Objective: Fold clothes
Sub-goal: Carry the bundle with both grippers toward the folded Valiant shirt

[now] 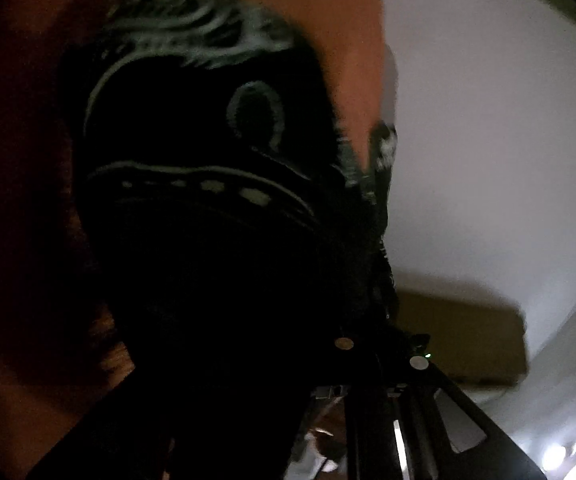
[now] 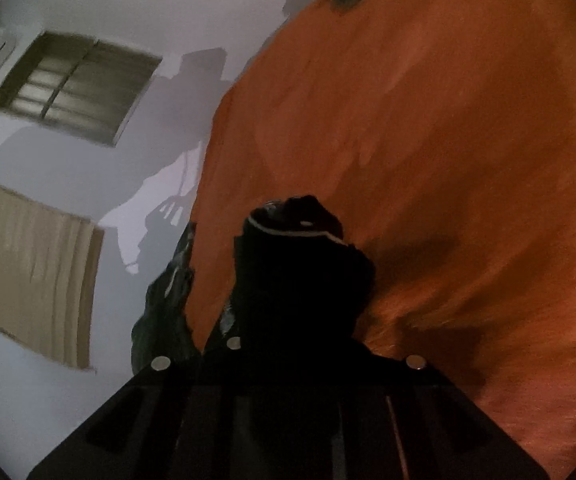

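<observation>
White wall [image 2: 87, 0], window [image 2: 75, 84] behind. Orange garment [image 2: 428, 140] raised, dark trim bunched over both grippers. Left gripper [image 1: 368, 320], right gripper [image 2: 288, 320]: fingers buried; grip state cannot be told.

Left fingers are buried behind the dark embroidered cloth [image 1: 207, 200]; jaw gap can't be read. Right fingers are likewise covered by a black fabric bunch [image 2: 300, 272]. Orange garment [image 2: 448, 160] is motion-blurred, cut off beyond the fingers.

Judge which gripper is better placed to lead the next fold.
Neither clearly: left gripper and right gripper both seem bunched in the orange garment's black trim, lifted toward the wall.
</observation>
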Action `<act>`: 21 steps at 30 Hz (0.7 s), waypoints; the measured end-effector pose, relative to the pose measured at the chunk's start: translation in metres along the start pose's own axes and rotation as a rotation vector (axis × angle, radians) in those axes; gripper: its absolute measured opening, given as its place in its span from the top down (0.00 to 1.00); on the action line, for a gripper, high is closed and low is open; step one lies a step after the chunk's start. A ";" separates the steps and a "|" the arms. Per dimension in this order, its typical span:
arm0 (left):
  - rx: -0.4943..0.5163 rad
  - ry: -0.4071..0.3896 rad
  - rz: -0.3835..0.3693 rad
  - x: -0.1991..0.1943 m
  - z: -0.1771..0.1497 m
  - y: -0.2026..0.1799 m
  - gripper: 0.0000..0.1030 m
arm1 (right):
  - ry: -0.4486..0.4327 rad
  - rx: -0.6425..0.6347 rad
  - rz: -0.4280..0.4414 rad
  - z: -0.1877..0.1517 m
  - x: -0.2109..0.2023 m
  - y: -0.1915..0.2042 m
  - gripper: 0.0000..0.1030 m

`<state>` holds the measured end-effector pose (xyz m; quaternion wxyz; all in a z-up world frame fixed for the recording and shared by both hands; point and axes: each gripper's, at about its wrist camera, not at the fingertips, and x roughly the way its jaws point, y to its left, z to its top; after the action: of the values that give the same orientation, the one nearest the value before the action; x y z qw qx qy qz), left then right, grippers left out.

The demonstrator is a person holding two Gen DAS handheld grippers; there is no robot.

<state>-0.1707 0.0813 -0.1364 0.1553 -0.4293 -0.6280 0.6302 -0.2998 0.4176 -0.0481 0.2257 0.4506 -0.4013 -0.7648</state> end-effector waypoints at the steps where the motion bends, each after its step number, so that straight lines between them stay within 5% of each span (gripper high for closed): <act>1: 0.023 0.027 -0.001 0.017 0.006 -0.017 0.85 | -0.021 0.012 -0.011 0.009 -0.011 0.000 0.91; 9: 0.199 0.186 -0.047 0.184 0.043 -0.177 0.87 | -0.252 0.075 -0.076 0.135 -0.140 -0.023 0.92; 13: 0.272 0.231 -0.052 0.302 0.040 -0.289 0.87 | -0.344 0.078 -0.105 0.202 -0.197 -0.033 0.92; 17: 0.269 0.260 -0.062 0.357 0.040 -0.351 0.87 | -0.410 0.100 -0.136 0.251 -0.243 -0.040 0.92; 21: 0.310 0.296 0.018 0.387 0.050 -0.392 0.87 | -0.459 0.130 -0.131 0.284 -0.265 -0.031 0.92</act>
<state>-0.5678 0.3962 0.0842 0.3042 -0.4937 -0.4901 0.6508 -0.4161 0.7399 0.1384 0.0492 0.3036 -0.4603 -0.8328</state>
